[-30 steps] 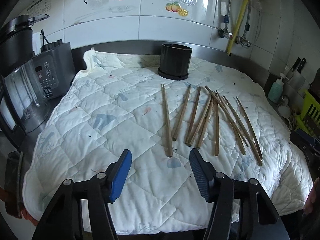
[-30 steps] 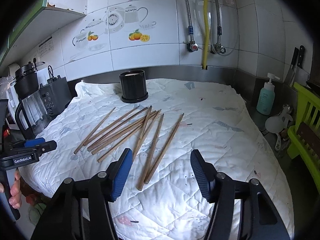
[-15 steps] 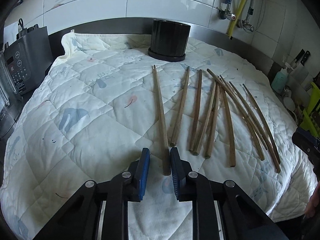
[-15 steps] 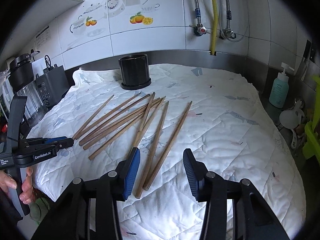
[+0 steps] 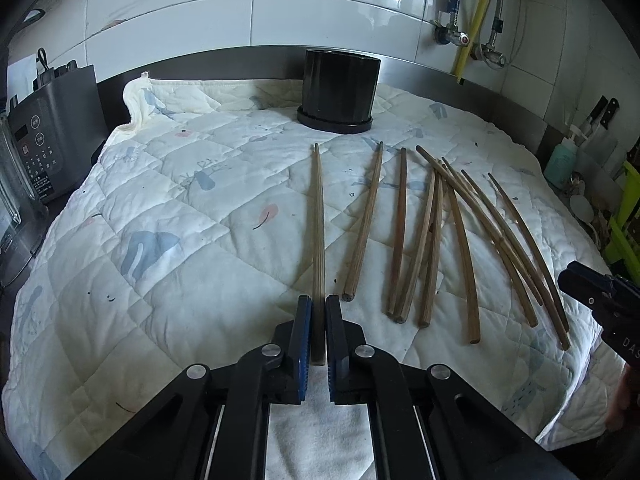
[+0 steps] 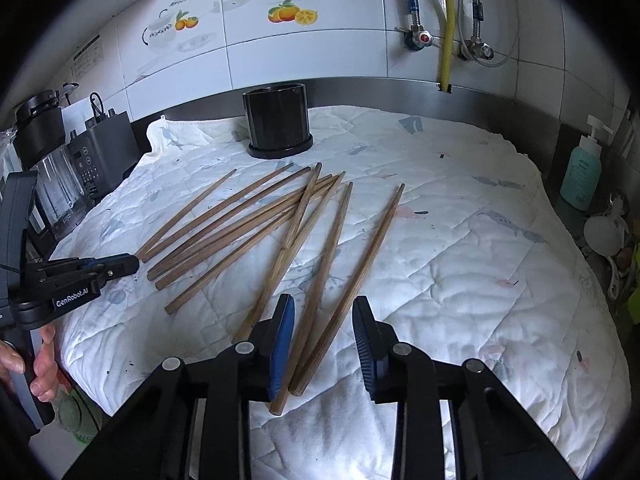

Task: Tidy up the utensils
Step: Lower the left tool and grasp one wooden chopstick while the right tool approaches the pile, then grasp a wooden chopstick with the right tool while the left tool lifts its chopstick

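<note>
Left gripper (image 5: 318, 312) now around chopstick (image 5: 318, 224)

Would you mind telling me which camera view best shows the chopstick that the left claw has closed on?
The left wrist view: the leftmost brown wooden chopstick runs lengthwise from between the left claw's blue pads toward the black cylindrical holder. The right wrist view shows that claw small at the edge, so the grip itself cannot be made out.
</note>
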{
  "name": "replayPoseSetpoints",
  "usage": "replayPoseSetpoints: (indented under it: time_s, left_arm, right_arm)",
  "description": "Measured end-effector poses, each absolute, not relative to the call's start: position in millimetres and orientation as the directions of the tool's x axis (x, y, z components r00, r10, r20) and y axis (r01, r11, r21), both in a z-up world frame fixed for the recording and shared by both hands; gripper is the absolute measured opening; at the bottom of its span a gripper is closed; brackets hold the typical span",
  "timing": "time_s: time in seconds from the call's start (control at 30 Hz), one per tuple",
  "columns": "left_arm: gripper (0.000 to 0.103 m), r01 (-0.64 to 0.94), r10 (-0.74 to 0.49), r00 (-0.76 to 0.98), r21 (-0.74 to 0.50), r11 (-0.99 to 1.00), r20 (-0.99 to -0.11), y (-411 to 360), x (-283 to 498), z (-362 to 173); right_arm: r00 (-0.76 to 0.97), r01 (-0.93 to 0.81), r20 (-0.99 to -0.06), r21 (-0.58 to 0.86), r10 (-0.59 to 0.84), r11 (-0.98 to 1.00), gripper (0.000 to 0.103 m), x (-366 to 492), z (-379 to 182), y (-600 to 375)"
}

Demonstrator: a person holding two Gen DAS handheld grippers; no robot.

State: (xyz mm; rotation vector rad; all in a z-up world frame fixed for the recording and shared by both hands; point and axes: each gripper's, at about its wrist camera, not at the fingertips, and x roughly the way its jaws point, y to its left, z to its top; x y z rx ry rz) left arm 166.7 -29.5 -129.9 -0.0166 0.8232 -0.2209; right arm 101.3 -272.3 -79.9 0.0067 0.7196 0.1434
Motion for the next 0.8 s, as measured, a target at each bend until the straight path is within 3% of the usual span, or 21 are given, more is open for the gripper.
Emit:
replayPoseSetpoints:
  time_s: [0.4,0.8]
  left_arm:
    - [0.006,0.159,-0.205,0.706,-0.131,0.979,-0.678,-11.0,160.8,-98.9]
    - [0.006,0.158,-0.201,0.701,-0.126,0.979,-0.685,-13.1,162.8,-100.1]
  right_arm:
    - [0.731,-0.111,-0.670,0.074,0.132,0.991,0.024,95.3,-89.6,-274.4]
    - [0.725,-0.124,-0.681,0.014,0.101,0.992,0.019,84.1,-98.8,-264.0]
